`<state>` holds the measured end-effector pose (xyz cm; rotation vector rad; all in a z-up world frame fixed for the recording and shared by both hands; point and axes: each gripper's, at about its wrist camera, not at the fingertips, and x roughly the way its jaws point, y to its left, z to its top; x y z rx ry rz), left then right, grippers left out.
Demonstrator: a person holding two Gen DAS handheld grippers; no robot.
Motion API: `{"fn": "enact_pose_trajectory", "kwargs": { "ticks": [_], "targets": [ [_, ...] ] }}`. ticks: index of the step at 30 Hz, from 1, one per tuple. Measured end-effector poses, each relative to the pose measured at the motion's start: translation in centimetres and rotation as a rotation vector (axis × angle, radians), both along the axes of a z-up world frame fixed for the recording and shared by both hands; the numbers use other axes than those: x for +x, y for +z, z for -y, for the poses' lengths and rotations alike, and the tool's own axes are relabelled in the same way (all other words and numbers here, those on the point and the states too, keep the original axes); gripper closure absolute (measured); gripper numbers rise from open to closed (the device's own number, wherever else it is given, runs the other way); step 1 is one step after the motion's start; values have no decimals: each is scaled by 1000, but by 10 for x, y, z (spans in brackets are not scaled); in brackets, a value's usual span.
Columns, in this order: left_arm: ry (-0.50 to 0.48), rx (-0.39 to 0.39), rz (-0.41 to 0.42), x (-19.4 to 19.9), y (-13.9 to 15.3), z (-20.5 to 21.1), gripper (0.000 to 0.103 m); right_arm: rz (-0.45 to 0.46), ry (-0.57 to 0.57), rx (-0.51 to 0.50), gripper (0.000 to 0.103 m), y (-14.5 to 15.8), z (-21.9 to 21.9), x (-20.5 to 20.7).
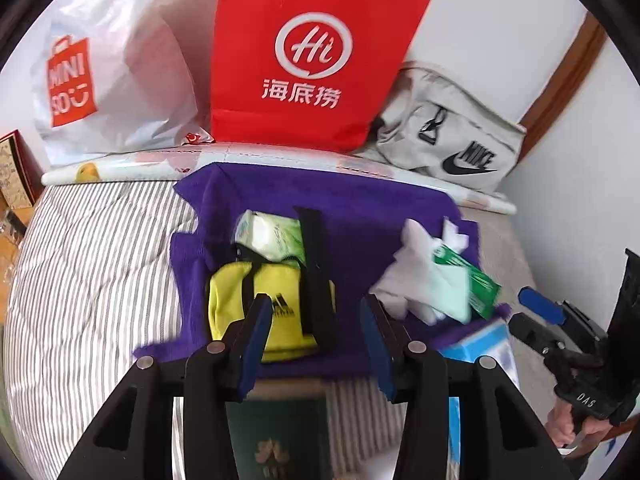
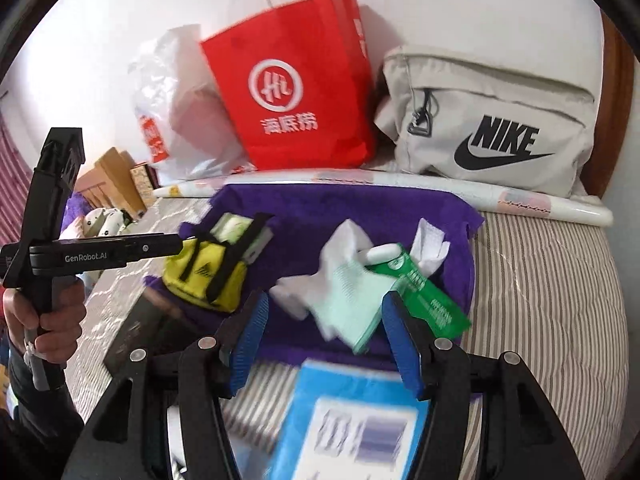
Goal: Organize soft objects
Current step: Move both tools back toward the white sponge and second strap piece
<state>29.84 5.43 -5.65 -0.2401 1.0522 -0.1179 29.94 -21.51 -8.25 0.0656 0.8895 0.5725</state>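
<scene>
A purple towel (image 1: pixel 360 208) lies spread on the striped bed. On it sit a yellow Adidas pouch (image 1: pixel 256 300) with black straps, a green-and-white tissue pack (image 1: pixel 272 236) behind it, and a green wipes pack with loose white tissues (image 1: pixel 436 276). My left gripper (image 1: pixel 314 344) is open, just in front of the yellow pouch. My right gripper (image 2: pixel 324 344) is open, just short of the white tissues (image 2: pixel 340 280) and green pack (image 2: pixel 428 300). The pouch also shows in the right wrist view (image 2: pixel 208 272).
A red paper bag (image 1: pixel 312 56), a white Miniso plastic bag (image 1: pixel 112 80) and a grey Nike bag (image 2: pixel 492 128) stand at the wall behind a rolled sheet (image 2: pixel 400 184). A blue box (image 2: pixel 352 420) and a dark green booklet (image 1: pixel 276 436) lie near the grippers.
</scene>
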Motion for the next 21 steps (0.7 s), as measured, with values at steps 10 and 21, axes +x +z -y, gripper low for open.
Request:
{"fn": "enact_pose_trajectory", "kwargs": {
  "ticks": [10,21],
  "targets": [
    [18,53,52,-82,30,-1,60,50,34,20,44,21,-3,-80],
    [84,80,114,-159,33,-14,60,52,78,-15,44,4,-19,-141]
  ]
}}
